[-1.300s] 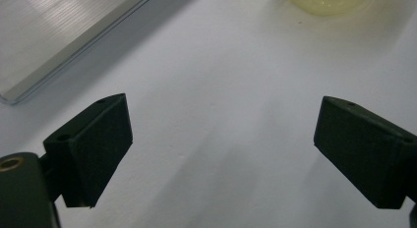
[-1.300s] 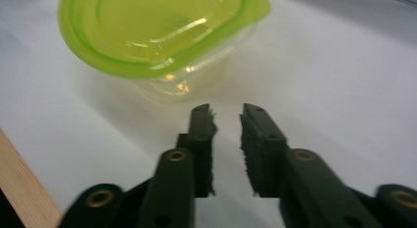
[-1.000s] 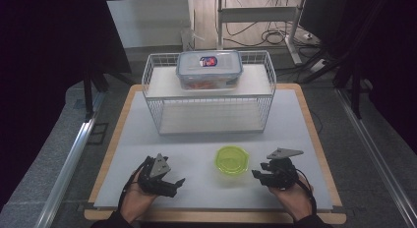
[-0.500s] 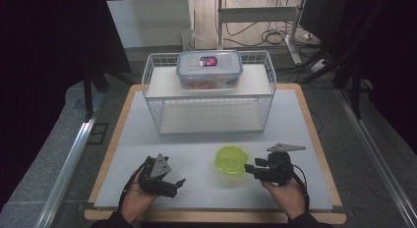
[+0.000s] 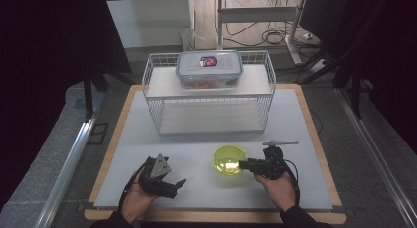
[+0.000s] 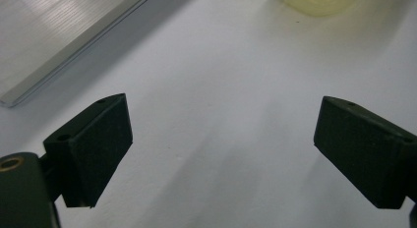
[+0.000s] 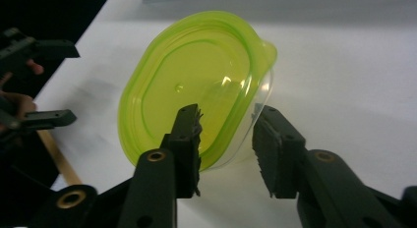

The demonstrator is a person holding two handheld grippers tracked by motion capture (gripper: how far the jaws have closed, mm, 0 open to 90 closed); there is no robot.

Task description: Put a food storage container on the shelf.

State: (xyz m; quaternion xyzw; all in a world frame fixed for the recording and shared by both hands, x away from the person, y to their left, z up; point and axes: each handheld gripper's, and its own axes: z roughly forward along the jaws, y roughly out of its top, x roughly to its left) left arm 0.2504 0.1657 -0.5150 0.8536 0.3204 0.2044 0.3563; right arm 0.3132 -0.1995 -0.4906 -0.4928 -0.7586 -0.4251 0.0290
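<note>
The small round clear plastic container with a lime-green lid (image 5: 228,159) sits on the white table (image 5: 196,144) at 6 o'clock from the white wire rack (image 5: 209,98). The right gripper (image 7: 226,139) has just been closing its jaws astride the container's rim, not yet pressing on it. The left gripper (image 5: 164,178) rests at 9 o'clock of the container, its jaws wide apart with nothing between them.

We take the white table (image 5: 305,120) with its wooden edge as our landmark. Behind it we see a pale wall (image 5: 147,21), a metal stand (image 5: 255,14) and cables (image 5: 275,39) on a light floor. Black curtains (image 5: 49,51) hang to either side. Beside each long edge runs grey flooring (image 5: 44,159) with a metal rail (image 5: 69,169).
</note>
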